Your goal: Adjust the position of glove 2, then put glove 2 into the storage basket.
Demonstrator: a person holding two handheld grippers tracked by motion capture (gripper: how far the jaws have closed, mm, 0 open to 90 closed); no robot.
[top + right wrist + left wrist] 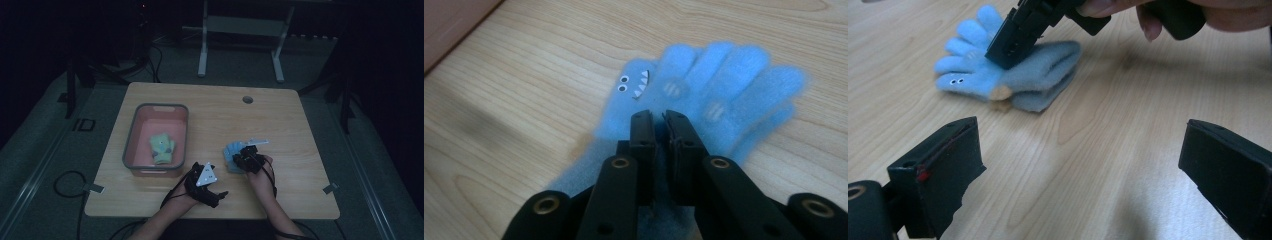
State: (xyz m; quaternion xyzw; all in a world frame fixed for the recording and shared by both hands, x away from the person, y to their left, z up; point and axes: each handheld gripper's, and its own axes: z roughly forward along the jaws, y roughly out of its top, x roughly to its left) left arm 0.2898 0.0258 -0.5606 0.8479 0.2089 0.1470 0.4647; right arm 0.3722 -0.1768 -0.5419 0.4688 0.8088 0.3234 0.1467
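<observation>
Blue glove (pixel 232 157): lies flat on the wooden table (pixel 215 107), near the person's edge, right of the pink bin (pixel 131 135). High view: the bin holds a green glove (pixel 161 148). The right gripper (pixel 240 158) sits directly over the blue glove; the left gripper (pixel 212 196) rests near the table's front edge, between bin and blue glove, holding nothing.

Left gripper view: own jaws stand wide apart with bare table between them. Beyond, the blue glove (pixel 1008 75) appears as a folded or doubled stack, with small eyes on one finger. The right gripper (pixel 1013 47) comes down onto the top of it, jaw tips pressing into the fleece near the cuff side.

Right gripper view: the blue glove (pixel 719 90) spreads ahead, fingers pointing away, with a printed face of eyes and teeth on its thumb side. The right gripper (pixel 660 116) has its jaws nearly together, a narrow slit left between the tips. The tips rest on the fabric; whether a pinch of fleece is caught in the slit I cannot tell.

Judgement: the step in hand looks like picking up the blue glove, presumably to join the green one in the bin. The next move calls for a firm pinch through both layers before lifting, then a carry left, clearing the bin wall.
</observation>
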